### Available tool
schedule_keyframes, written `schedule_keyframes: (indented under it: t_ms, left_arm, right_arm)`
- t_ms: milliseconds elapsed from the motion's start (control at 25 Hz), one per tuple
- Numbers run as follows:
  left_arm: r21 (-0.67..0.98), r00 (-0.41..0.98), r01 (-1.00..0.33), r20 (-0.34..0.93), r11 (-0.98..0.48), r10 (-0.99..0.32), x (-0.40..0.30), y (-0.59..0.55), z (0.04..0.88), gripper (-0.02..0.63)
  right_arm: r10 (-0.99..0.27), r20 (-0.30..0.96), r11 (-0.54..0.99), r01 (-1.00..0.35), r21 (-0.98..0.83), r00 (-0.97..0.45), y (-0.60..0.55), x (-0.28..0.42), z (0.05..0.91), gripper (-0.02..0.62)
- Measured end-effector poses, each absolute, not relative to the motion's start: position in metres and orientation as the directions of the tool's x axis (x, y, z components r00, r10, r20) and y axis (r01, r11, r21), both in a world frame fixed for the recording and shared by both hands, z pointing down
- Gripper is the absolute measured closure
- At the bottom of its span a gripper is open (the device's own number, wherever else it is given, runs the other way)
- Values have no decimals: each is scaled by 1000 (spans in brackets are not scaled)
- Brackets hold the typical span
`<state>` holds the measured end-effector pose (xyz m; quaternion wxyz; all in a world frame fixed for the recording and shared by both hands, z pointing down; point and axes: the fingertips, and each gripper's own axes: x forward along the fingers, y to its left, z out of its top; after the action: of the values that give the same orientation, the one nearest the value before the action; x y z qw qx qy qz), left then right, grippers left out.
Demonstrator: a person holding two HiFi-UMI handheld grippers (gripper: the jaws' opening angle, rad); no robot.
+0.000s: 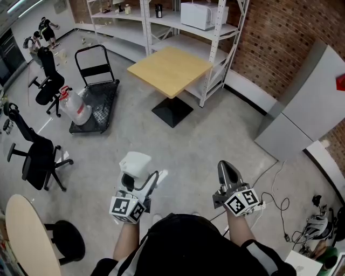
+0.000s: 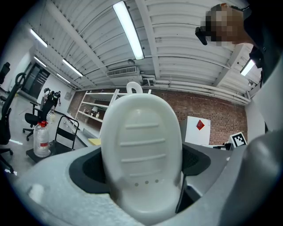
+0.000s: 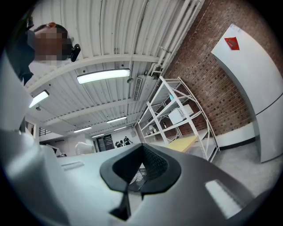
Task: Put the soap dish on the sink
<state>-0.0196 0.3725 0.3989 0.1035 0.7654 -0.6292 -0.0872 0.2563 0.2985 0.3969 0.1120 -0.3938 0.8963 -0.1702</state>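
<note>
- The left gripper is held level over the concrete floor, its jaws spread wide and pinching the soap dish.
- The soap dish is white and oval. In the left gripper view it stands on end between the jaws, showing raised ribs and three small holes.
- The right gripper is level with it to the right, well apart, its jaws pressed together with nothing between them.
- Far ahead stands a square wooden table. White shelving with a microwave runs behind it, along a brick wall.
- To the far left are a black flat cart and an office chair.
</note>
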Motion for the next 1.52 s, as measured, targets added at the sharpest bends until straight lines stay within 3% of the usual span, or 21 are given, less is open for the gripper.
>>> schedule_keyframes:
  t_ms: [720, 1200, 1520]
  left_arm:
    - [191, 211, -959, -22, -211, -977, -49, 368, 376, 135]
    - [166, 259, -951, -38, -262, -965, -125, 377, 383, 135]
    - [205, 251, -946, -32, -252, -967, -138, 342, 389, 135]
  right_arm:
    - [-696, -86, 677, -612, -408, -713, 299, 200, 382, 592]
    - [-740, -46, 644, -687, -338, -671, 308, 119, 376, 592]
    - [-763, -56, 622, -707, -335, -644, 275, 121, 374, 592]
